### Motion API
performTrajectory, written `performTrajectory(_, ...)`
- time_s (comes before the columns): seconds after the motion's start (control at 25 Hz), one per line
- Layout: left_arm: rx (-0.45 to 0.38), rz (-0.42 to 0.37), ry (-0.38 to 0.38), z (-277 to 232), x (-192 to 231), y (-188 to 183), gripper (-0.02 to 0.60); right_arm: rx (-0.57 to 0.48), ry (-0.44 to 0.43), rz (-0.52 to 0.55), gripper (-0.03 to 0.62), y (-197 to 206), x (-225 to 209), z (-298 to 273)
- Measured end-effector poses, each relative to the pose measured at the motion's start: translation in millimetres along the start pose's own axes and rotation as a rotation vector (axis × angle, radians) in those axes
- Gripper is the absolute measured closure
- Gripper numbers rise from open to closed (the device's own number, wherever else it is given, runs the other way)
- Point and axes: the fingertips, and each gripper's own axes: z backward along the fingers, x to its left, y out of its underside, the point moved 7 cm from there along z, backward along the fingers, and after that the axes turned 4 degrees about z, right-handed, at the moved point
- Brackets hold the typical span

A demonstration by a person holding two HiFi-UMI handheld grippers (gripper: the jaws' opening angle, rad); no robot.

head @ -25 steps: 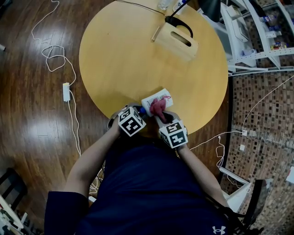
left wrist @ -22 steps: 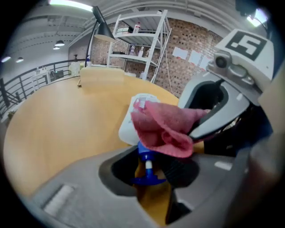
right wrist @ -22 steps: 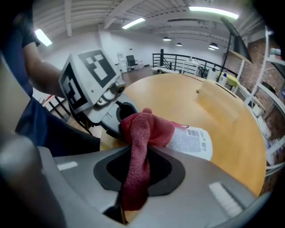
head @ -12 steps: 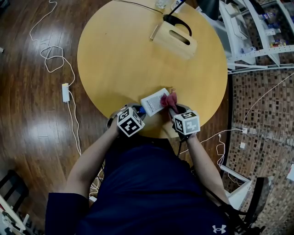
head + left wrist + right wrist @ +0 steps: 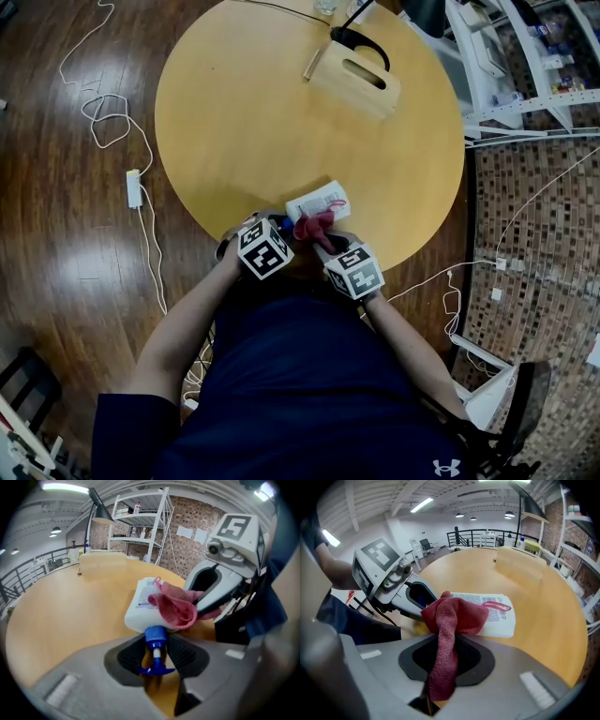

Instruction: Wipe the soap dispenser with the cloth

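A white soap dispenser with a blue pump lies tipped over the near edge of the round wooden table. My left gripper is shut on its blue pump neck. A red cloth is pinched in my right gripper, and its bunched end rests against the bottle's side near the pump. The cloth's tail hangs down between the right jaws.
A wooden box with a slot and a black handle stands at the table's far side. White shelving stands to the right. Cables and a power strip lie on the dark wooden floor at left.
The right gripper swung the cloth out to the bottle's right end half a second ago and has come back left, near the pump. The left gripper held still.
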Motion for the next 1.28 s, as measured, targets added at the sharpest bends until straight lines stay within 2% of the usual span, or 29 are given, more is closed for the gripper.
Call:
performTrajectory(0.08,0.006,0.003,-0.002,0,0,1,0.436,-0.007,-0.002,-0.062,0.517,11,-18,0)
performTrajectory(0.28,0.018,0.007,-0.01,1,2,3,0.434,-0.007,0.171,-0.214,0.517,26,-80,15)
performTrajectory(0.4,0.013,-0.006,-0.034,4,3,5,0.424,-0.031,0.232,-0.28,0.517,30,-102,26)
performTrajectory(0.48,0.016,-0.036,-0.075,15,3,2,0.302,-0.061,0.231,-0.314,0.517,33,-104,33)
performTrajectory(0.52,0.01,-0.059,-0.107,24,2,-3,0.268,-0.074,0.224,-0.32,0.517,34,-103,37)
performTrajectory(0.6,-0.03,-0.11,-0.188,46,-1,-20,0.259,-0.096,0.21,-0.311,0.517,37,-98,43)
performTrajectory(0.64,-0.055,-0.138,-0.224,55,-2,-31,0.268,-0.104,0.205,-0.301,0.517,38,-95,44)
performTrajectory(0.72,-0.078,-0.196,-0.265,60,-5,-53,0.383,-0.109,0.195,-0.261,0.517,39,-84,41)
performTrajectory(0.8,-0.054,-0.253,-0.289,47,-4,-70,0.473,-0.102,0.181,-0.193,0.517,32,-69,32)
performTrajectory(0.84,-0.027,-0.281,-0.298,36,-3,-75,0.493,-0.096,0.169,-0.156,0.517,27,-62,26)
performTrajectory(0.96,0.069,-0.328,-0.306,8,-2,-81,0.499,-0.096,0.125,-0.059,0.517,7,-46,10)
performTrajectory(1.04,0.1,-0.319,-0.317,3,-3,-80,0.578,-0.111,0.1,-0.001,0.517,-7,-33,4)
performTrajectory(1.16,0.14,-0.291,-0.318,14,2,-72,0.578,-0.135,0.004,0.082,0.517,-21,7,-8)
performTrajectory(1.28,0.142,-0.2,-0.299,17,9,-71,0.578,-0.162,-0.127,0.197,0.517,-24,38,-19)
